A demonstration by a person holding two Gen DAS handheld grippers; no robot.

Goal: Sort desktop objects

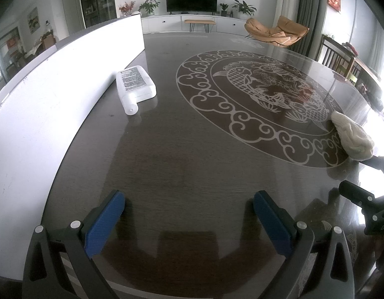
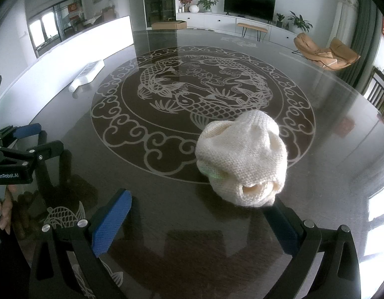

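The sorting seems to be at its beginning: nothing is held, and both things lie apart on the table (image 1: pixel 192 154). The left claw (image 1: pixel 189 221) is wide open and empty, low over the near edge of the table, with bare dark wood between its blue pads (image 1: pixel 104 220). The right claw (image 2: pixel 199 224) is also wide open and empty. The knitted cloth (image 2: pixel 241 159) lies just ahead of it, toward its right finger, and the near end of the cloth is very close to that finger; I cannot tell if they touch.

I judge that the step in hand is the approach to the cloth with the right claw. The next move calls for shifting this claw a little to the right, so the cloth comes between the fingers, then going forward and closing on the thick near part.

The cloth is cream-white, soft and bunched into a round lump, with a folded opening at the near end. It sits on the rim of the fish pattern (image 2: pixel 199 94) in the table. It will probably squash and sag when gripped.

The white bottle (image 1: pixel 136 84) lies on its side, far from the cloth, beside the long white board (image 1: pixel 55 87) at the left edge, with its cap toward the camera and its printed label up. It is well ahead of the left claw.
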